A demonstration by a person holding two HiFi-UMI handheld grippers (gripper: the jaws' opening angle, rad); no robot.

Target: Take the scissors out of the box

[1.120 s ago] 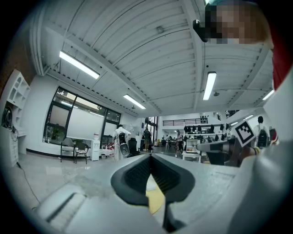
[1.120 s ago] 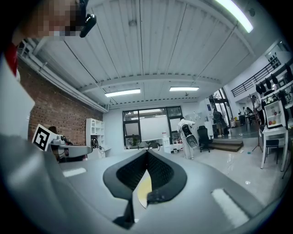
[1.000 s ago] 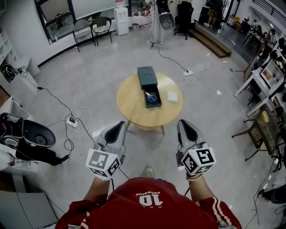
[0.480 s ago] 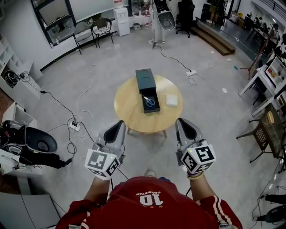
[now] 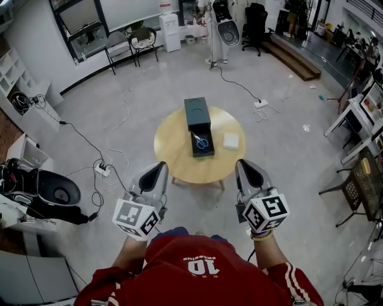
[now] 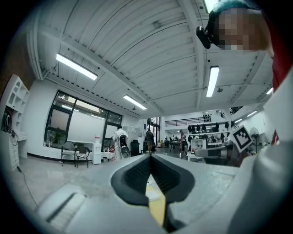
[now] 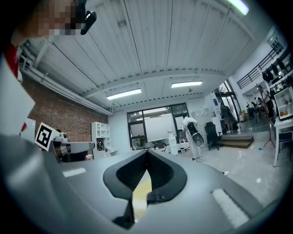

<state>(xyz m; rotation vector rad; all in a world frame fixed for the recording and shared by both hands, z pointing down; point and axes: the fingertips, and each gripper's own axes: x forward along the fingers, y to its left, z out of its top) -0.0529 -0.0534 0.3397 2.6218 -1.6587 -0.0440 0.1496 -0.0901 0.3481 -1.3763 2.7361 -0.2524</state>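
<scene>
Head view: scissors point(image 5: 202, 142) lay in open box point(image 5: 197, 113) on bench point(image 5: 173, 152), dead ahead of you, well apart, midway between left tool point(image 5: 160, 165) and right tool point(image 5: 244, 162). Both tools had jaws together, empty. Scissors' long axis ran along box.

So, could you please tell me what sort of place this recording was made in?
Most likely an open-plan lab or workshop office: a bare grey floor crossed by loose power cables, workstation desks along the right, and chairs and a water dispenser by the far windows.
</scene>
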